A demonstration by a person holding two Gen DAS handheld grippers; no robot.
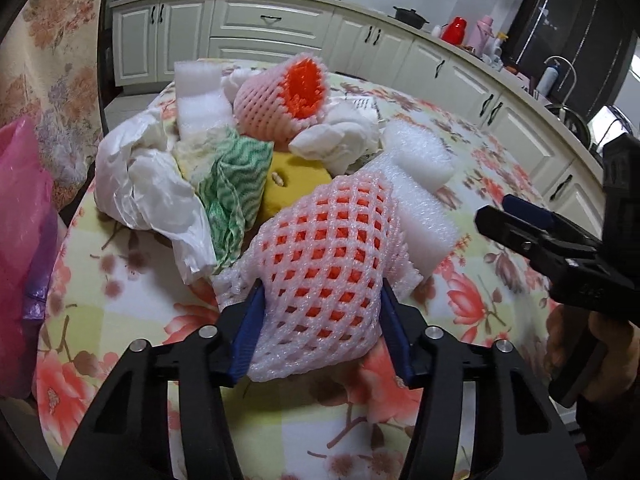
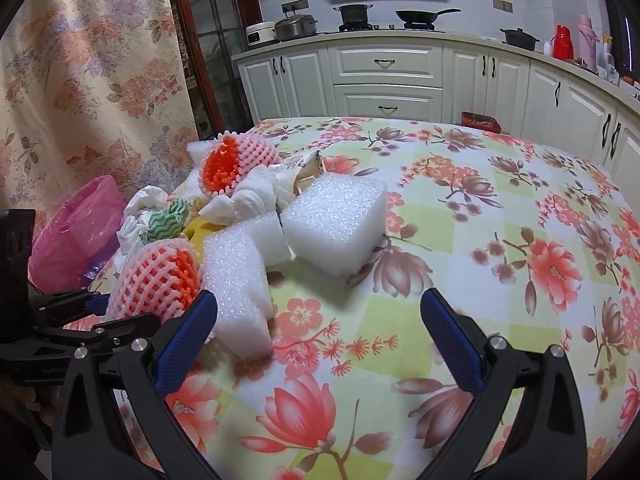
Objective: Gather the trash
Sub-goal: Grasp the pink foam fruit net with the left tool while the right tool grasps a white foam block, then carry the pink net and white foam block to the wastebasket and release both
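Now your left gripper [image 1: 322,312] is pinching the nearest foam fruit net [image 1: 328,276] at the front of the trash pile on the flowered table [image 2: 460,240]. Your right gripper [image 2: 318,340] is spread wide, holding nothing, beside a white foam block [image 2: 240,292].

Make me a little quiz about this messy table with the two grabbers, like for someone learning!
1. True or false: the left gripper is shut on the foam fruit net.
2. Which is wide open with nothing between its fingers? A) left gripper B) right gripper
3. Fill in: the pink plastic bag hangs just past the table's ____ edge in the right wrist view.

Key
1. True; its blue pads press both sides of the net.
2. B; it hovers over bare floral tablecloth beside a white foam block.
3. Left.
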